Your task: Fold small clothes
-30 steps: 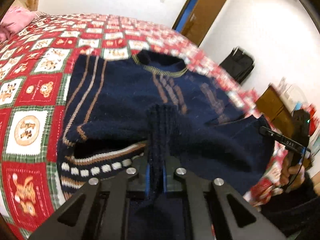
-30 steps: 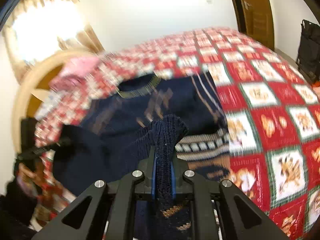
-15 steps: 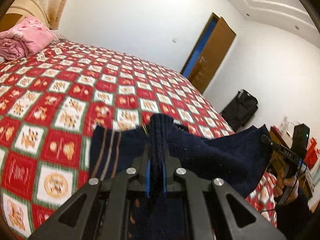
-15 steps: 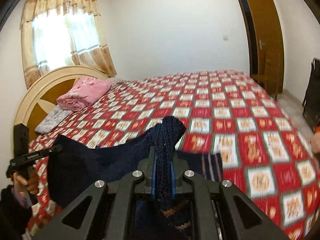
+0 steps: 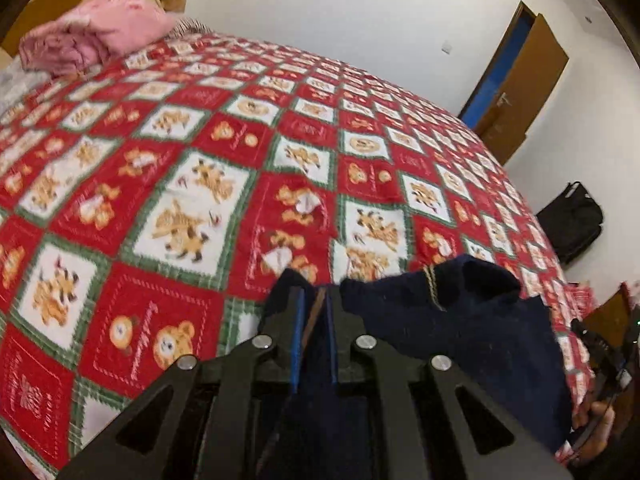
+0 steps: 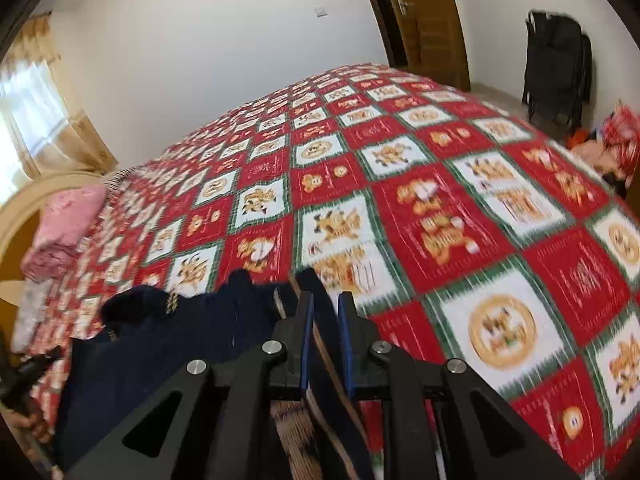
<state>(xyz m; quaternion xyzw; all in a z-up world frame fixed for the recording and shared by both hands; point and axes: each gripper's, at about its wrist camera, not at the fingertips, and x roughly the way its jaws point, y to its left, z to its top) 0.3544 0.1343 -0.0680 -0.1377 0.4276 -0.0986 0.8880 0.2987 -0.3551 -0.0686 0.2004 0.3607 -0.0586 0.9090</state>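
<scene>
A small navy knit sweater with tan stripes and a yellow-edged neck is held up between both grippers, low over a red, white and green patchwork bedspread. My left gripper is shut on one edge of the sweater. My right gripper is shut on the other edge, where the striped band runs between the jaws. The sweater's body sags to the left in the right wrist view. The neck opening faces up.
A folded pink blanket lies by the wooden headboard. A brown door stands ajar in the far wall. A black bag stands against the wall. A person's hand with the other gripper shows at the lower right.
Both grippers have tipped forward and down toward the bedspread, carrying the sweater. Far less of the sweater shows ahead of the fingers now; the bed fills both views.
</scene>
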